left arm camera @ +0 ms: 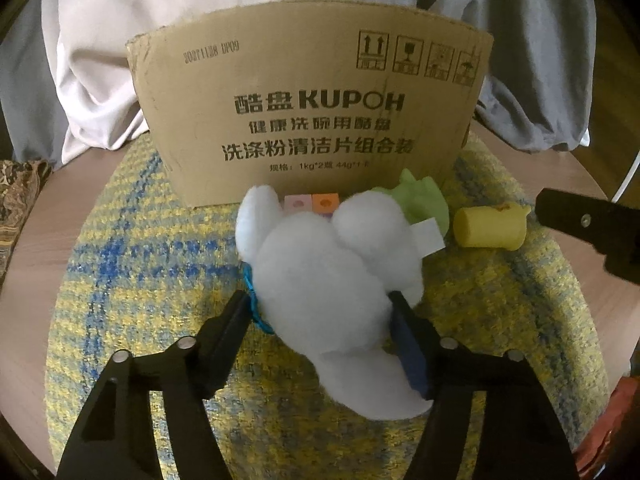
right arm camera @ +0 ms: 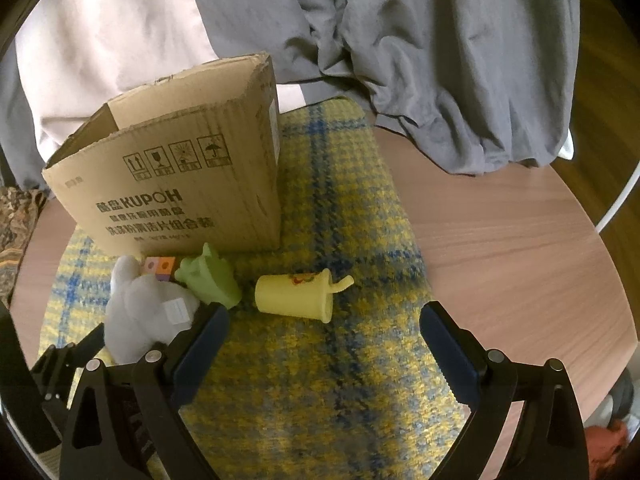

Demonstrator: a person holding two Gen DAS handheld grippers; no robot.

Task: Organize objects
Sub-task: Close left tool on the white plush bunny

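My left gripper [left arm camera: 320,300] is shut on a white plush toy [left arm camera: 332,280], fingers pressing its sides just above the mat. The plush also shows in the right wrist view [right arm camera: 144,312]. Behind it stands an open cardboard box [left arm camera: 312,96], also seen from the right wrist [right arm camera: 180,176]. A green toy [right arm camera: 208,284], pink and orange blocks [right arm camera: 160,267] and a yellow cup [right arm camera: 294,293] on its side lie in front of the box. My right gripper [right arm camera: 324,316] is open and empty, just short of the yellow cup.
A yellow and blue woven mat [right arm camera: 320,380] covers a round wooden table [right arm camera: 520,264]. Grey and white cloth [right arm camera: 440,60] hangs behind the box. Patterned fabric [left arm camera: 20,192] lies at the left edge.
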